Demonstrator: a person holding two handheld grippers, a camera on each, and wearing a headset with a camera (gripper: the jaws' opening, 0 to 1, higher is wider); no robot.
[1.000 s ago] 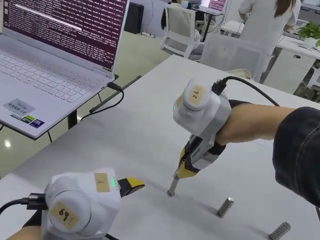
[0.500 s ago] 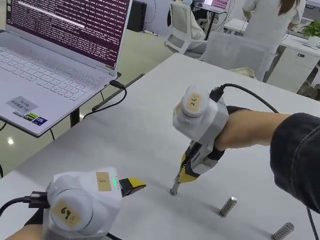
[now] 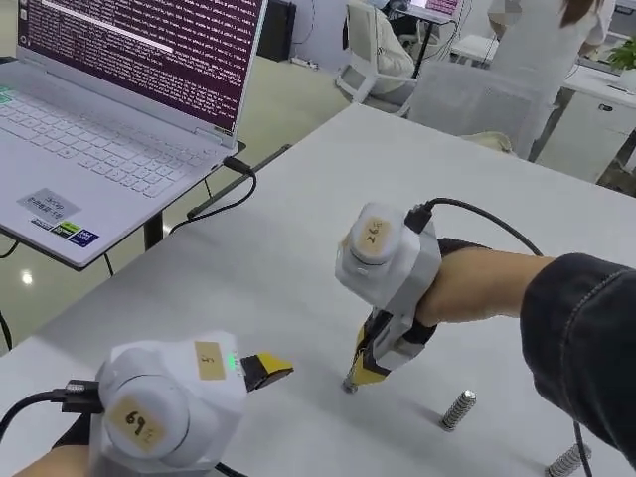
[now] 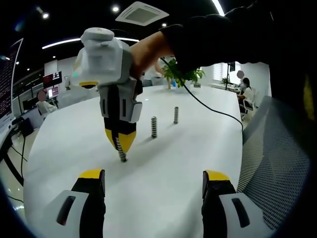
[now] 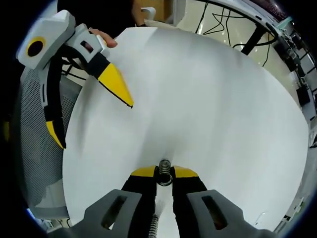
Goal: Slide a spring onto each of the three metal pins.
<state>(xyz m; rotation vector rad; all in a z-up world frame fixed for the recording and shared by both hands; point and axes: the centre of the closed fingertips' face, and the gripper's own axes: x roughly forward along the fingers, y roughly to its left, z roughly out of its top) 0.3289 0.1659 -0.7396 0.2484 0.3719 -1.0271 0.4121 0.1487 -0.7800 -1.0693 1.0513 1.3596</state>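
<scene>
Hovering closest, at 7 o'clock in the head view, is the left gripper (image 3: 266, 370), fingers spread wide and holding nothing. Just past it the right gripper (image 3: 364, 374) has its fingers clenched on a spring (image 5: 164, 177), which is upright with its bottom end down at the desk (image 3: 288, 258). The pin itself is hidden, so I'm guessing it's mid-slide. Around 4 o'clock from there, a second spring (image 3: 458, 408) and a third spring (image 3: 567, 460) stand upright on their own, so those two look done and this one's the last. The desk is plain white and smooth. An open laptop (image 3: 99, 149) full of terminal text sits at 10 o'clock, and an office chair (image 3: 383, 50) way back near 12.
</scene>
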